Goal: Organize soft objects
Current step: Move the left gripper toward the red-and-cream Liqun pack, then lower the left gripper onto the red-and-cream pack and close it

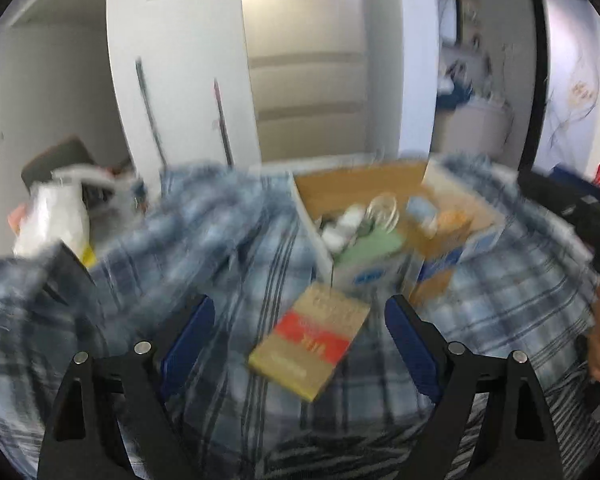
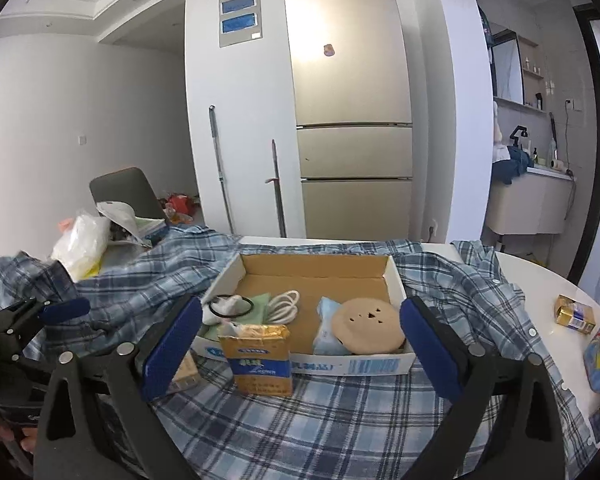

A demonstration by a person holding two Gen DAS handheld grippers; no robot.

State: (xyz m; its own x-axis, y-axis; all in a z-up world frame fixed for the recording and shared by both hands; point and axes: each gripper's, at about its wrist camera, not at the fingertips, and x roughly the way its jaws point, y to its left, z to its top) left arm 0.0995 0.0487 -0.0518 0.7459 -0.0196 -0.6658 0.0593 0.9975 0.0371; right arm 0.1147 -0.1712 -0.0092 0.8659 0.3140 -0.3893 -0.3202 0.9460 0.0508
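lettering on yellow carton [image 2: 260, 360] — too small to read

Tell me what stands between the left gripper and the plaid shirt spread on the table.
A tan and red packet lies on the plaid shirt straight ahead of the open left gripper, between its fingers' line. The cardboard box sits on the cloth beyond it.

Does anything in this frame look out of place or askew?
Yes. The plaid shirt lies spread under the cardboard box, bunched on both sides, so it can't be folded yet. A gold carton stands upright against the box front, outside it, and a flat gold-and-red box lies askew on the shirt.
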